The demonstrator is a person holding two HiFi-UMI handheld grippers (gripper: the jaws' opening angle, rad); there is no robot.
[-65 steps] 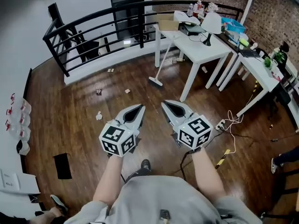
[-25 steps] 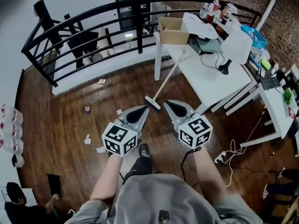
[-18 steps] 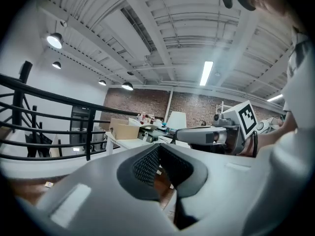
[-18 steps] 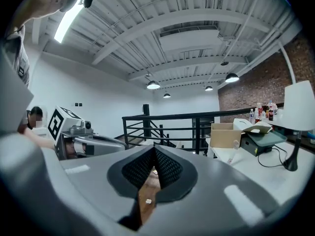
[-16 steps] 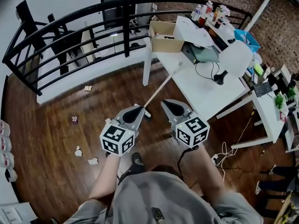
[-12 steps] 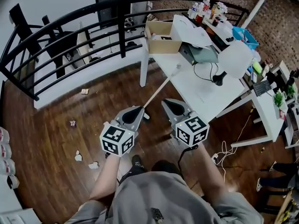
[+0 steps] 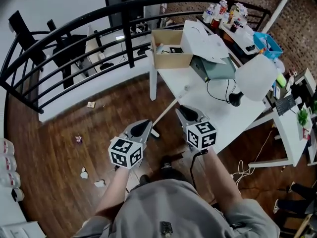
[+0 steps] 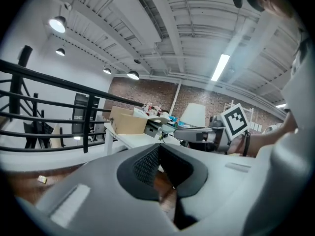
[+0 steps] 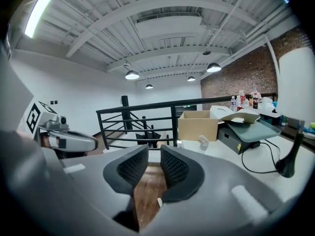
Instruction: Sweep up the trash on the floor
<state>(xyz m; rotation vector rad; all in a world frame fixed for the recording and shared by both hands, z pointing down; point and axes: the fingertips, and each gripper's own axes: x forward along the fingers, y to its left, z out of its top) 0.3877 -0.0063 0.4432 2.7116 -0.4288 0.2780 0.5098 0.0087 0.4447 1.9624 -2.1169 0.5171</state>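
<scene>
Trash point(image 7: 83, 173): paper scraps lie scattered on the wooden floor point(image 7: 49, 133), well left of both tools. Broom point(image 7: 167, 109): handle leans on the white desk point(image 7: 225, 118), head on the floor near the left tool point(image 7: 140, 128). Left tool: jaws together, nothing held. Right tool point(image 7: 184, 112): jaws have just been opening, narrowly apart, nothing between them.

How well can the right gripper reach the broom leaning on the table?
Probably yes: the right gripper, its empty jaws having just been opening, sits close beside the handle of the broom, with nothing between them.
</scene>
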